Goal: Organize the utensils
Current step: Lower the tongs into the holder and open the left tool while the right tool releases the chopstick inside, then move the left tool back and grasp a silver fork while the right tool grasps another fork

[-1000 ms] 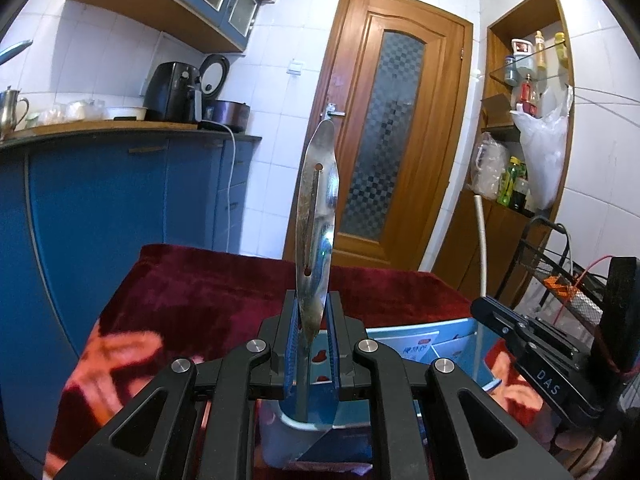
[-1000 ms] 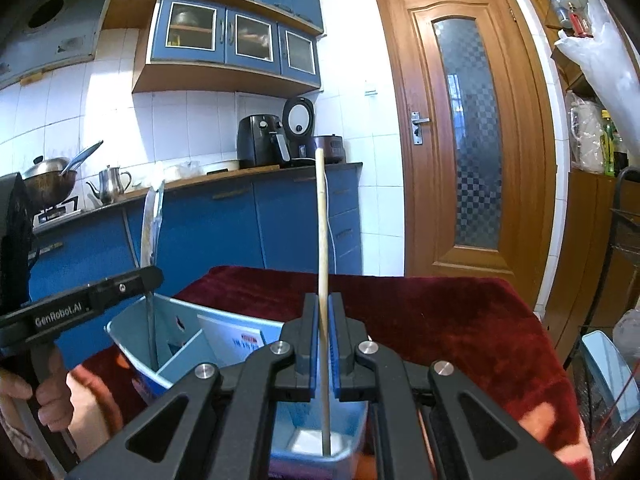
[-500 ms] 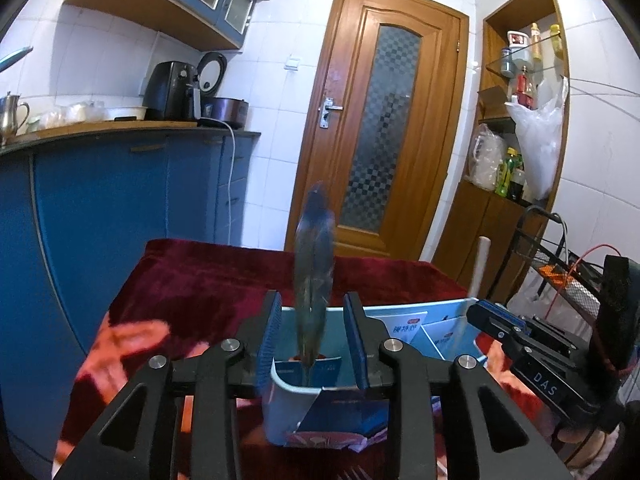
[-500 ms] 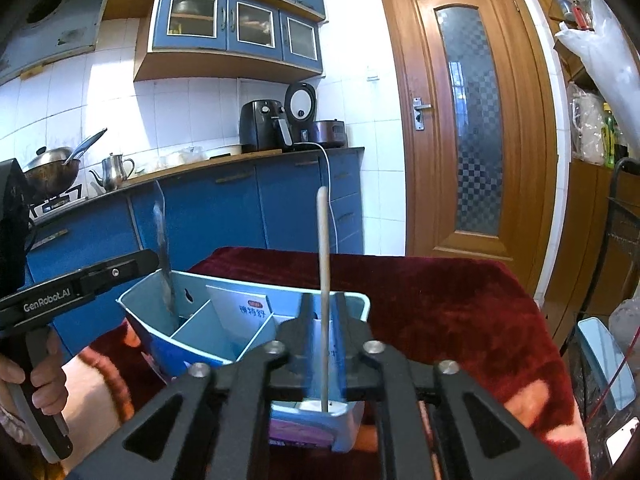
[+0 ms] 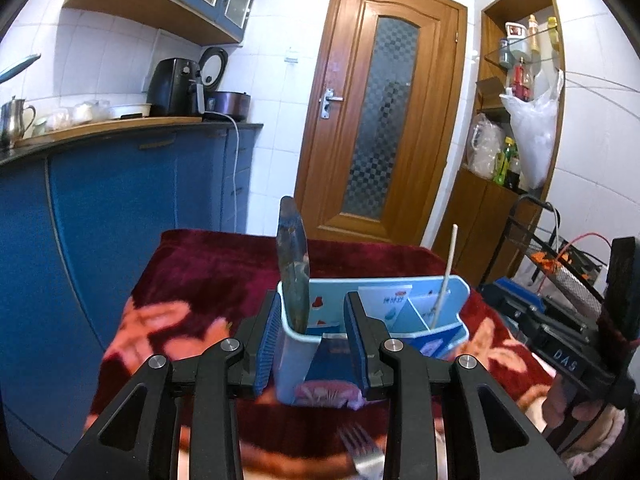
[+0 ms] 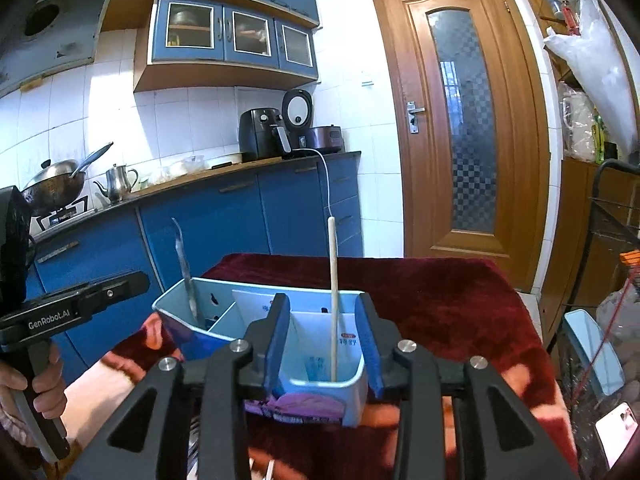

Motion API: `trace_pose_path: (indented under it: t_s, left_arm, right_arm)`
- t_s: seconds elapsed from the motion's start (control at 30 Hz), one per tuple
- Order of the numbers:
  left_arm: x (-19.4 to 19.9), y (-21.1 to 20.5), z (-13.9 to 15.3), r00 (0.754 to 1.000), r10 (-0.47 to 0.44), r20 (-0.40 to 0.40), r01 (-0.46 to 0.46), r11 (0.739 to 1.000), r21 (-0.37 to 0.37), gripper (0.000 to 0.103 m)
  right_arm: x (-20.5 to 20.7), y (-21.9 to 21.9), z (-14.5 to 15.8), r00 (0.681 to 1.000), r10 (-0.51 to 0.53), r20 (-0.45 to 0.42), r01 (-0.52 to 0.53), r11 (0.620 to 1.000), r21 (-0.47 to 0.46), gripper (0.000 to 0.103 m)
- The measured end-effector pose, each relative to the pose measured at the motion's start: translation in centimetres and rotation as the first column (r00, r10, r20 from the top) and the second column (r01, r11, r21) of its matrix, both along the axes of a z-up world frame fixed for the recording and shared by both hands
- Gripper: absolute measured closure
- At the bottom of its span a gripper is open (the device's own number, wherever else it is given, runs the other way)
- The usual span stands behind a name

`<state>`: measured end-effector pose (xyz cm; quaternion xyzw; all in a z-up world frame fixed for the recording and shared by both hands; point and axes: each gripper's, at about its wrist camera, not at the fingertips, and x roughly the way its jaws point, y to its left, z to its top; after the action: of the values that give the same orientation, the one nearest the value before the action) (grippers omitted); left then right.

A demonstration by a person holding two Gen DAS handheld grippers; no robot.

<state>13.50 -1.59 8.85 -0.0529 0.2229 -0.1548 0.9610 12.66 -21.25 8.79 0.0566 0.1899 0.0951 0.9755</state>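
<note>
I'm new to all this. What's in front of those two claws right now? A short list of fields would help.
setting: kitchen, table under a red blanket
organizer: light blue, divided
metal utensil: upright in one end compartment
chopstick: upright in the opposite end compartment
left gripper: open, holding nothing
right gripper: jaws opening, pads clear of the chopstick
fork: on the table, near edge

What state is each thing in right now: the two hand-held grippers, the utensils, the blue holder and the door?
Left hand-held gripper: open, holding nothing.
Right hand-held gripper: jaws opening, nothing gripped.
Metal utensil: released, standing upright in the end compartment.
Chopstick: released, standing nearly upright in the opposite end compartment.
Blue holder: upright on the red blanket.
Fork: lying outside the holder.
Door: shut.
</note>
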Motion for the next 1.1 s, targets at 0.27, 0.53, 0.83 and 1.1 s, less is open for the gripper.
trace_pose_path:
  t_s: [0.27,0.53,0.83,1.1]
  left_arm:
    - [-2.6,0.7,0.0,0.996,0.016,-0.091,-0.009,0.997,0.078,0.070]
    - [-3.7,0.9,-1.7,0.968,-0.005,-0.251,0.037,0.991,0.125,0.070]
    - [-4.2,-0.2,-4.4,0.928,-0.061,-0.368,0.100,0.991,0.089,0.070]
    - [-3.9,-2.2,-6.6,0.903,-0.103,-0.417,0.127,0.991,0.031,0.070]
  right_arm:
    - [-2.7,0.4,0.5,0.997,-0.001,-0.081,0.000,1.000,-0.014,0.066]
    - [-4.4,0.7,-0.7,0.978,0.013,-0.208,-0.020,0.999,-0.029,0.066]
    - [-5.6,0.7,-2.9,0.945,0.012,-0.326,-0.023,0.999,-0.031,0.066]
    - [-5.8,0.4,-4.9,0.915,0.016,-0.403,-0.017,1.000,0.000,0.066]
